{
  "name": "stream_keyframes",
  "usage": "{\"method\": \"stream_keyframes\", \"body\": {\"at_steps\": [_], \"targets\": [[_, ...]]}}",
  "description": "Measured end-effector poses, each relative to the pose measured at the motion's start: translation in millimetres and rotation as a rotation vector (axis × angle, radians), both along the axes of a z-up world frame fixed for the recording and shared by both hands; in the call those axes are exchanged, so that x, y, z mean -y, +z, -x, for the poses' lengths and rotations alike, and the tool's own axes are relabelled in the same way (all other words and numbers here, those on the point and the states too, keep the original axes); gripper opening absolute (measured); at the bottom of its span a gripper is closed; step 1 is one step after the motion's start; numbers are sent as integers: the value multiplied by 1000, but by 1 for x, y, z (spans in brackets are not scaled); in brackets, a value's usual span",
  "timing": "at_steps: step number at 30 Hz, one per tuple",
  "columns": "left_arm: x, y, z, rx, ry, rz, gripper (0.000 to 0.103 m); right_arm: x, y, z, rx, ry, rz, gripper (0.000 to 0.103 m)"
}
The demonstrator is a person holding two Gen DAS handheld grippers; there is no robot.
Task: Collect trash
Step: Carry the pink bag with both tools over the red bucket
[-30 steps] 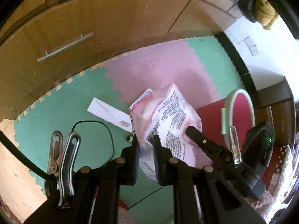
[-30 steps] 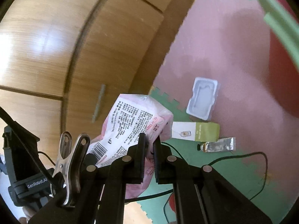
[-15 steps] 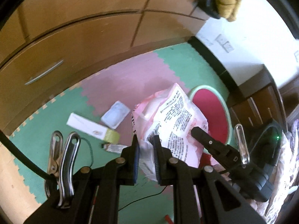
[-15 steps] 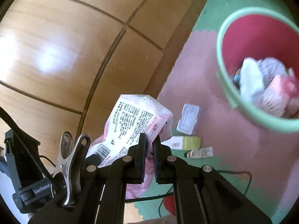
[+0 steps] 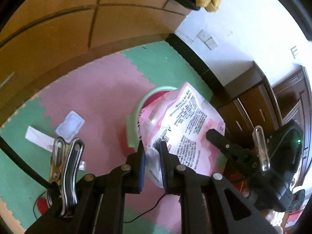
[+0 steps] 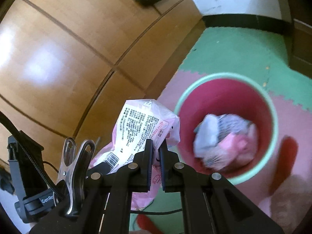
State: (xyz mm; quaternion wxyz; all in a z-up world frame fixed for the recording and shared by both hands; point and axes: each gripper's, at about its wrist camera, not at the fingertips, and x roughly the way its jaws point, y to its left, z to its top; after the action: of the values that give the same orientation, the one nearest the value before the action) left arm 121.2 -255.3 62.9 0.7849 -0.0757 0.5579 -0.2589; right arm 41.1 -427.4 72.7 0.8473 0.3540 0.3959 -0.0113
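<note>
Pink-and-white plastic packaging (image 5: 187, 124) is clamped at its lower edge by the left gripper (image 5: 152, 165) and, in the right wrist view, by the right gripper (image 6: 155, 161), both clenched on it. It is held in the air, with the green-rimmed red bin (image 6: 273, 105) at 2 o'clock of the right gripper. Crumpled trash (image 6: 224, 138) is seen inside the bin.

Pink-green foam mat (image 5: 93, 89), wooden cabinets (image 6: 68, 44), white wall (image 5: 243, 29).

right gripper (image 6: 155, 152) clamps pink wrapper (image 6: 140, 128) | bin (image 6: 273, 117) beside, holding trash
</note>
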Motion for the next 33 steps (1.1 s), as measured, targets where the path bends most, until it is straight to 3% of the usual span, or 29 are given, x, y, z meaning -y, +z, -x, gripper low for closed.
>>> {"method": "stream_keyframes", "body": {"at_steps": [7, 14, 24, 28, 33], "targets": [[50, -45, -9, -49, -48, -47, 14, 43, -28, -5, -66, -56, 41, 9], [73, -81, -23, -78, -56, -84, 14, 72, -59, -15, -129, -102, 42, 9], [91, -105, -30, -72, -72, -149, 16, 84, -85, -27, -173, -103, 68, 9], [93, -108, -32, -83, -68, -161, 25, 82, -87, -28, -185, -116, 81, 9], [94, -108, -28, -73, -82, -182, 33, 82, -87, -28, -208, -150, 95, 26]]}}
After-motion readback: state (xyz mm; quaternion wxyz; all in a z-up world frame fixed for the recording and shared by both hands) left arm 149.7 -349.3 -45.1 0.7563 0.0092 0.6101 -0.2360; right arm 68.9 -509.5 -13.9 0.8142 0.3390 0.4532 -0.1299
